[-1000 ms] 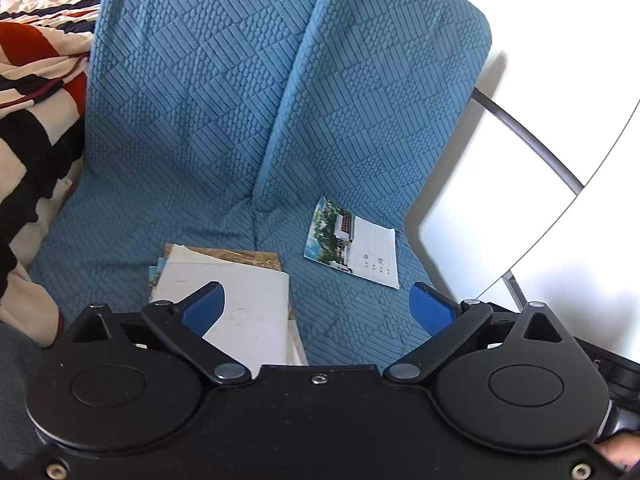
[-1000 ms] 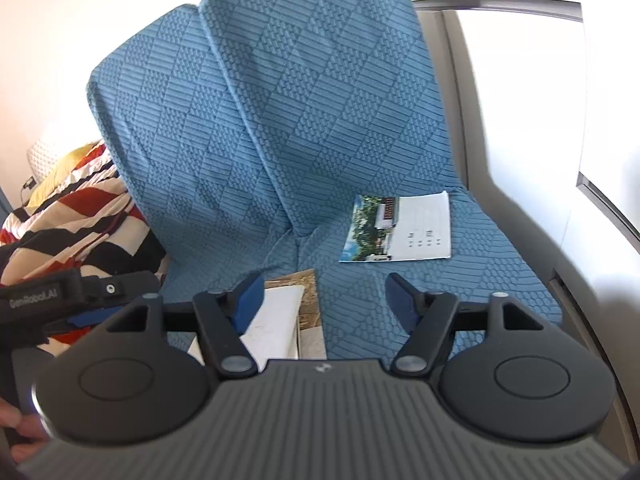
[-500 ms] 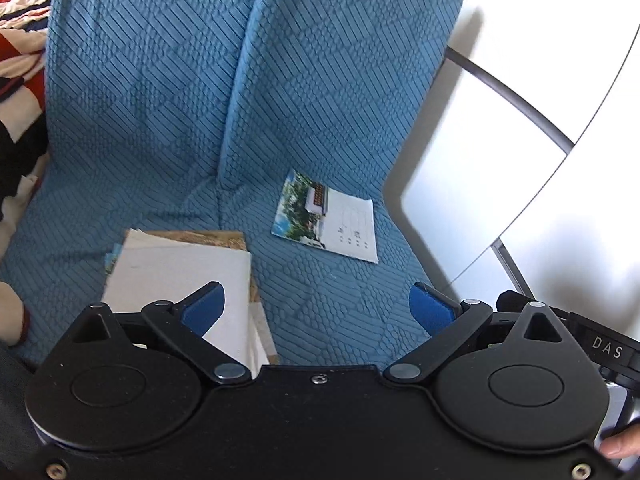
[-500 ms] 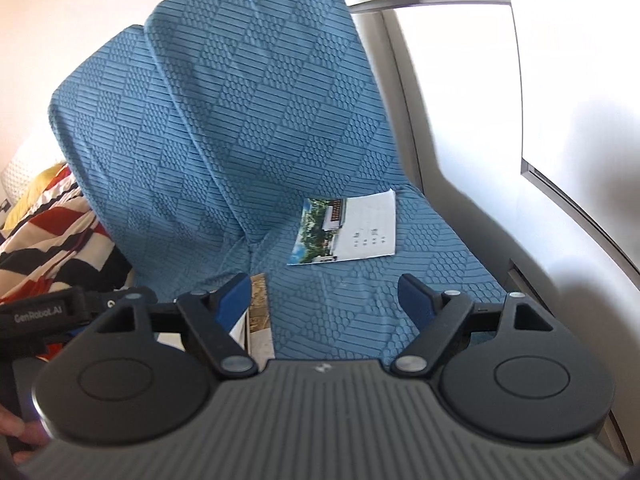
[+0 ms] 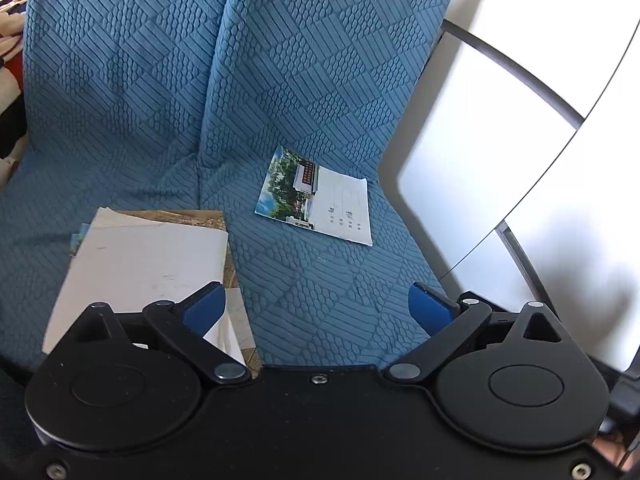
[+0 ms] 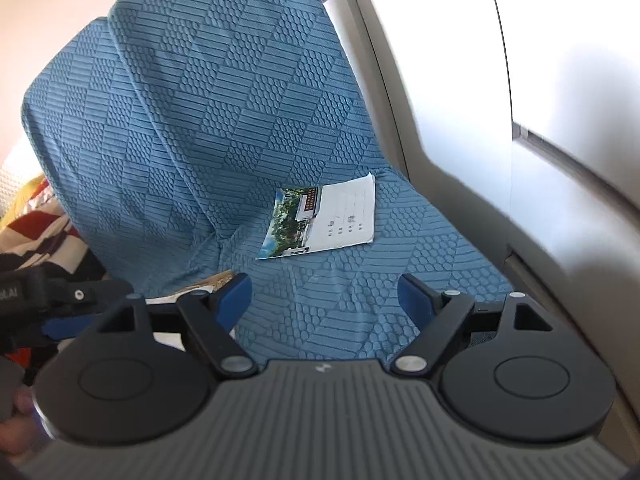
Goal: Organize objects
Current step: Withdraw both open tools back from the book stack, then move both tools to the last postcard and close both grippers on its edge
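Observation:
A single postcard (image 5: 316,197) (image 6: 322,216), half photo and half white, lies flat on the blue quilted seat (image 5: 320,280) (image 6: 340,280) near the backrest. To its left sits a stack of cards and papers (image 5: 140,264) with a white sheet on top; only its corner (image 6: 208,283) shows in the right wrist view. My left gripper (image 5: 316,308) is open, hovering over the seat with its left finger above the stack's edge. My right gripper (image 6: 325,298) is open too, nothing between its fingers, short of the postcard.
A white wall or panel (image 5: 500,140) (image 6: 520,80) with a dark rail borders the seat on the right. A striped red, black and white blanket (image 6: 44,224) lies left of the seat. The other gripper's body (image 6: 48,300) shows at the left edge.
Both grippers have come lower and closer to the seat; the postcard and the stack appear larger. The right gripper's fingers stand wider apart than a second ago.

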The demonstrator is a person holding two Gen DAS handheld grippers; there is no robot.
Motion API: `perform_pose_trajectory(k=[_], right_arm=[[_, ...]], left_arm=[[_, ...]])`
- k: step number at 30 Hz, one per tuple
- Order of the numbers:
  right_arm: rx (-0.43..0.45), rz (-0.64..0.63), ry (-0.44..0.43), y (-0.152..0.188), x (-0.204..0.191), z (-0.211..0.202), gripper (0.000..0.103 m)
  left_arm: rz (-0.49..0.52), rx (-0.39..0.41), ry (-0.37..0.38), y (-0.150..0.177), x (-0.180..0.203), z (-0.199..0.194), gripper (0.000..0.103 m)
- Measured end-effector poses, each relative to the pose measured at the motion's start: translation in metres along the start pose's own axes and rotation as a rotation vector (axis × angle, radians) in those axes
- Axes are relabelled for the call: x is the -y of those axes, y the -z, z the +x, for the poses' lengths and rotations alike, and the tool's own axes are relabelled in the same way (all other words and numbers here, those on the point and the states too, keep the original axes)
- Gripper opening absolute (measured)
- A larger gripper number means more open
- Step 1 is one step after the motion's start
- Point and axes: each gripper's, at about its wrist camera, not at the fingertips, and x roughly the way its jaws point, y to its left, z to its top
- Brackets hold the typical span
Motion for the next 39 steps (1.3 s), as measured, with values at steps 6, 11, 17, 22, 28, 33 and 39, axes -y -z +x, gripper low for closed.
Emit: perform_pose_trajectory(k=[6,11,17,22,28,33,39], right_arm=[[0.001,0.136,0.003,0.010,0.022,0.024,0.081],[0.010,0.234,-0.013,0.004,0.038,0.042,0.081],[0.001,0.308,-0.047,-0.005,0.048,0.070,0.081],[-0.007,0.421,-0.110,-0.012,0.063,0.093,0.080],[-0.024,0.457,-0.117,-0.027,0.061,0.126,0.081],[-0.051,0.470,-0.167,-0.041,0.058,0.158,0.081],[-0.152,0.541,-0.139,-0.049,0.073,0.205,0.068]], left_arm=[[-0.018,-0.022,0.035,-0.002,0.001,0.029,0.097],[-0.065,-0.065,0.098,-0.001,0.003,0.062,0.092],[-0.099,-0.085,0.129,0.003,0.006,0.100,0.083],[-0.134,-0.103,0.145,0.004,0.002,0.133,0.066],[-0.202,-0.117,0.156,0.000,-0.007,0.169,0.046],[-0.292,-0.105,0.192,-0.011,-0.020,0.198,0.035],[-0.410,-0.106,0.228,-0.022,-0.036,0.236,0.024]])
